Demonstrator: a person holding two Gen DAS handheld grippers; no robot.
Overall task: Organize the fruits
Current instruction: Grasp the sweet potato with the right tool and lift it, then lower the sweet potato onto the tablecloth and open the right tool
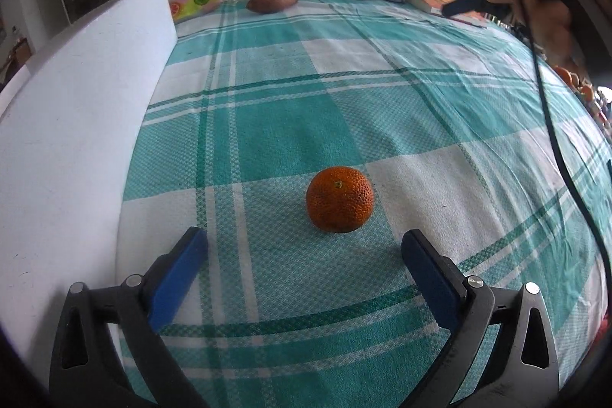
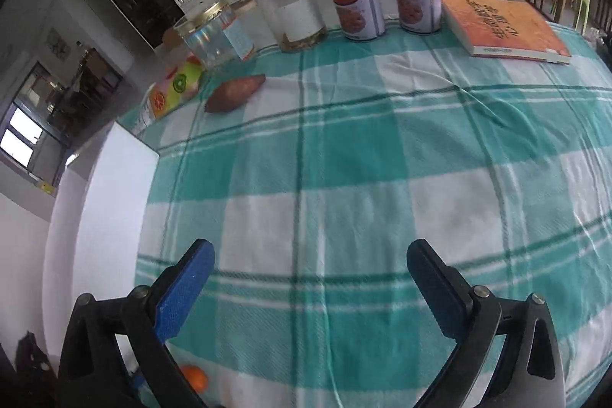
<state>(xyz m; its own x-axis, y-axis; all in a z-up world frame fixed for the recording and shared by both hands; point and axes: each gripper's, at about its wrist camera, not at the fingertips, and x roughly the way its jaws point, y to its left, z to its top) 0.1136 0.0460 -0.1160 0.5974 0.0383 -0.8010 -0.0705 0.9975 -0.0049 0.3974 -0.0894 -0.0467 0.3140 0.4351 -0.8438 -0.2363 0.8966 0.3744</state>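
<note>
Blue pads of the left tool [image 1: 304, 247] stand wide apart and empty, just short of the orange [image 1: 339, 199], which sits alone on the checked cloth [image 1: 382, 109] near the desk's front edge, beside the white board [image 1: 76, 140] along the left edge. Right tool [image 2: 310, 259] is likewise spread and holds nothing, hanging above bare cloth. More oranges show dimly at the right edge. By my judgement the sorting is barely begun: this orange is ungrasped, and no container for it shows.
</note>
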